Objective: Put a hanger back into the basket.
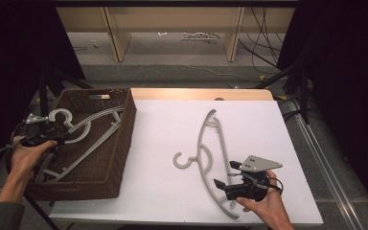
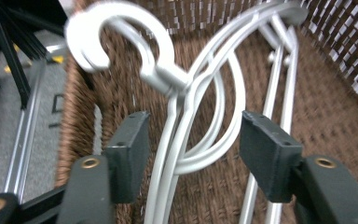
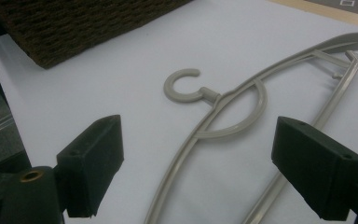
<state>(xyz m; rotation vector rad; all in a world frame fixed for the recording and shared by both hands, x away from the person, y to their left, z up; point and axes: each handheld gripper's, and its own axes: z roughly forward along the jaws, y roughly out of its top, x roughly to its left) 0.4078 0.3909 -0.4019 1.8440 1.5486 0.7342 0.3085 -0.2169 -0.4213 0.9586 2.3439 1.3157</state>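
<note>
While the left gripper [image 2: 193, 149] hangs spread around 2 hangers [image 2: 186, 84] in a wicker basket [image 1: 120, 143], the right gripper [image 3: 198, 158] gapes over a grey hanger [image 3: 228, 107] on the table [image 1: 163, 124].
</note>
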